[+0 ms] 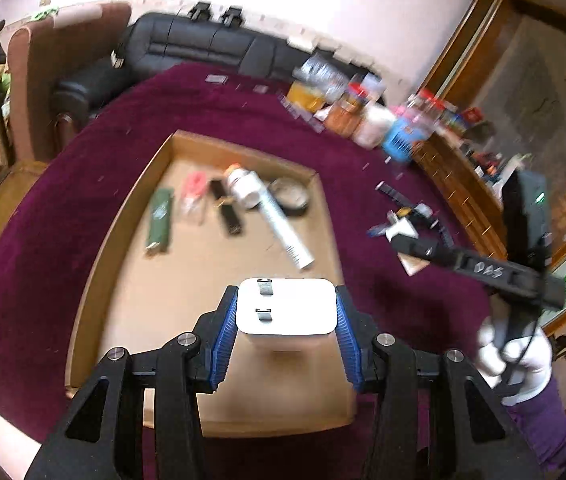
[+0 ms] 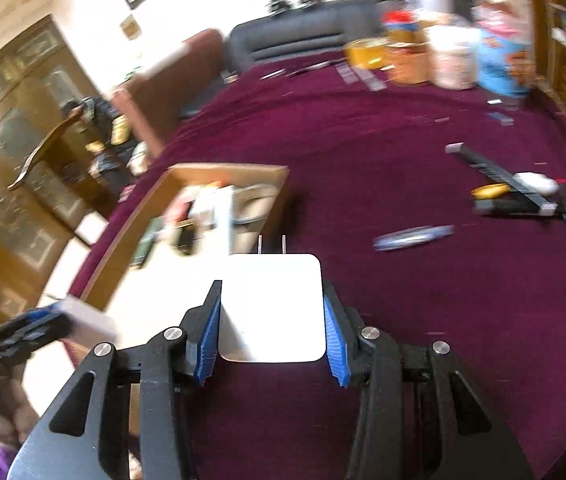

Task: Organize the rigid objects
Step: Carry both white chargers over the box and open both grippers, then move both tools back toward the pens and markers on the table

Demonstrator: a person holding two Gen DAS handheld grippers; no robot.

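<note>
My left gripper (image 1: pixel 286 316) is shut on a white power adapter (image 1: pixel 286 312) with its two prongs facing up, held above the near part of a shallow cardboard tray (image 1: pixel 95 280). The tray holds a green box (image 1: pixel 160 216), a white tube (image 1: pixel 283 224), a white bottle (image 1: pixel 243 184), a black bar (image 1: pixel 227 210) and a round tin (image 1: pixel 291 196). My right gripper (image 2: pixel 272 320) is shut on a second white power adapter (image 2: pixel 273 308), prongs pointing forward, over the purple cloth just right of the tray (image 2: pixel 275 172). The left gripper and its adapter show blurred in the right wrist view (image 2: pixel 43 328).
Loose items lie on the purple cloth (image 2: pixel 403 152): a black strap with a white piece (image 2: pixel 523 192), a blue pen-like item (image 2: pixel 413 237). Jars and packets (image 2: pixel 451 56) stand at the far edge. A black sofa (image 1: pixel 203 48) and a brown chair (image 1: pixel 55 80) are behind.
</note>
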